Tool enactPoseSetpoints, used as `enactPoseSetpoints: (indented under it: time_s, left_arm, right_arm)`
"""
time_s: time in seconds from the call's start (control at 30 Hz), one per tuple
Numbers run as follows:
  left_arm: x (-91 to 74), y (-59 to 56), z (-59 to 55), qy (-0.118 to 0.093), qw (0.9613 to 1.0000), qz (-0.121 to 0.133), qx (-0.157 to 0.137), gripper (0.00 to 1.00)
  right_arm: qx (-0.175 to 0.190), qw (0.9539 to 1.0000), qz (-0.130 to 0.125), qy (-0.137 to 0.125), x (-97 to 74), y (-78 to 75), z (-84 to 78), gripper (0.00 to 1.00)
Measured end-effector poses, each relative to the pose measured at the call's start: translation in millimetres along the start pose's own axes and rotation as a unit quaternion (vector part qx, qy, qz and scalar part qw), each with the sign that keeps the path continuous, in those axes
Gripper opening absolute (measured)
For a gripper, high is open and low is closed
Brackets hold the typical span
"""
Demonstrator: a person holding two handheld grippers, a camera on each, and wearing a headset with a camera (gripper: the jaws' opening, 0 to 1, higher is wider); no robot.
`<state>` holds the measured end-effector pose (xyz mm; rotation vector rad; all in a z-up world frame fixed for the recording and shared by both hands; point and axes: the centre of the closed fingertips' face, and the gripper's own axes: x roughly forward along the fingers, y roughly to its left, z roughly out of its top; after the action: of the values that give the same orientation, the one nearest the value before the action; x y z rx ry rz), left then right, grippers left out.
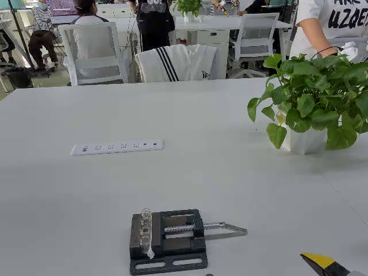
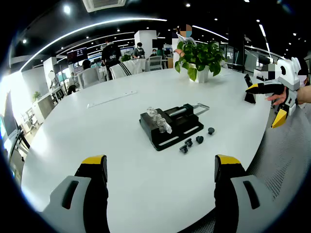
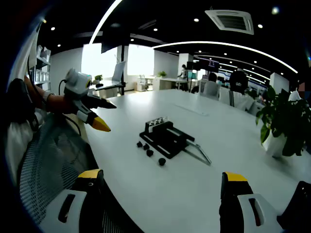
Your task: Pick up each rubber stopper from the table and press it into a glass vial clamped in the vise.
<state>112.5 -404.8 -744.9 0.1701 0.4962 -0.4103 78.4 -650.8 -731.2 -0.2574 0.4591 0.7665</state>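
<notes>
Vise: black, stood on the white counter, lower centre of the head view. Glass vials: a row was clamped in it. Rubber stoppers: four, lay loose just beside the vise. Left hand-held gripper and right hand-held gripper: jaws were spread wide, nothing held.

White chairs and desks stand behind a large white table; strip lights glow above it.

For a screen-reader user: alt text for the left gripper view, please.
A vise clamping a row of glass vials sits on a table, four rubber stoppers loose beside it. The open left gripper faces it; the right gripper shows at the edge.
</notes>
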Motion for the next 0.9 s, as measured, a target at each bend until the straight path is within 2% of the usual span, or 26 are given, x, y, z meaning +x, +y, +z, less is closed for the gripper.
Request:
enactPoseSetpoints:
  time_s: [0.1, 0.23, 0.3, 0.57, 0.9]
  left_arm:
    - [-0.5, -1.2, -0.6, -0.001, 1.0000, -0.004, -0.002, 0.91]
    - [1.0, -4.2, -6.3, 0.010, 0.9998, -0.014, -0.013, 0.91]
    - [1.2, -2.2, -8.4, 0.012, 0.9998, -0.011, -0.008, 0.91]
    - [0.6, -2.0, -5.8, 0.014, 0.9999, -0.008, 0.001, 0.90]
    - [1.2, -3.0, -7.7, 0.017, 0.9998, -0.011, 0.002, 0.90]
  right_arm:
    - [-0.002, 1.0000, 0.001, 0.004, 0.5, 0.7, -1.3, 1.00]
    - [0.003, 1.0000, 0.002, 0.002, 0.1, -0.7, -1.6, 1.00]
    - [0.005, 1.0000, 0.003, 0.002, 0.0, -0.6, -1.7, 1.00]
    - [0.011, 0.9999, 0.001, 0.002, 0.1, -1.5, -1.4, 1.00]
    - [0.015, 0.9999, -0.002, 0.002, 0.5, -2.6, -1.2, 1.00]
